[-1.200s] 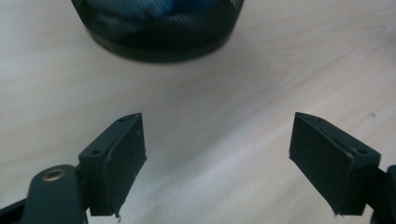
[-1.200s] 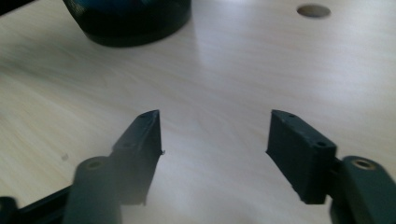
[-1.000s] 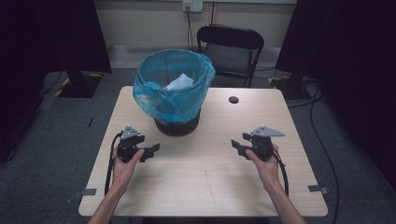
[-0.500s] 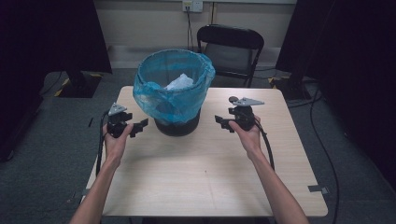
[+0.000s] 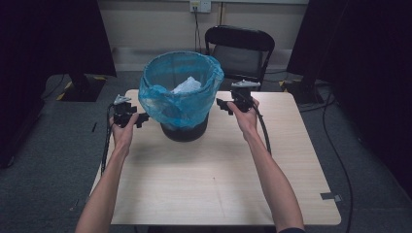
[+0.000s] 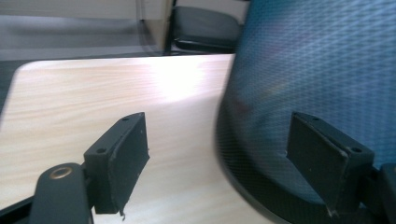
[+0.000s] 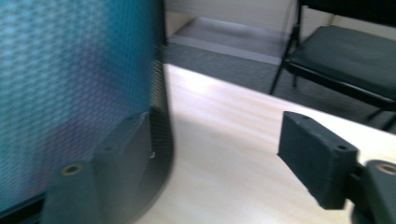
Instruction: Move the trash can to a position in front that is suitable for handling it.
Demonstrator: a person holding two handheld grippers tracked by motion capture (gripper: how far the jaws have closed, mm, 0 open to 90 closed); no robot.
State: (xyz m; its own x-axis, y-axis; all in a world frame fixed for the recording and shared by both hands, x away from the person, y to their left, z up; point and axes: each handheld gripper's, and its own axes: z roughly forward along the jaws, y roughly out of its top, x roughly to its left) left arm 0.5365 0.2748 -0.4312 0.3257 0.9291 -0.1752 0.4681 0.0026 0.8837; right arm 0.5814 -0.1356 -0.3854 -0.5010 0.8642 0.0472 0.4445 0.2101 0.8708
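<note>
A black mesh waste bin [image 5: 184,130] lined with a blue plastic bag [image 5: 180,94] stands at the back middle of the wooden table [image 5: 214,179]. White crumpled paper [image 5: 187,86] lies inside it. My left gripper [image 5: 140,119] is open at the bin's left side, level with the bag's lower edge. In the left gripper view the bag [image 6: 322,60] and mesh wall [image 6: 261,154] sit between the spread jaws. My right gripper [image 5: 222,106] is open at the bin's right side. In the right gripper view the bag [image 7: 74,70] is close against the left jaw.
A black folding chair [image 5: 238,48] stands behind the table, also seen in the right gripper view as a chair [image 7: 355,56]. Cables trail from both grippers over the table edges. Grey carpet surrounds the table, and dark curtains hang on either side.
Both grippers have moved away from me and inward, from the table's middle to either side of the bin. Both stay open.
</note>
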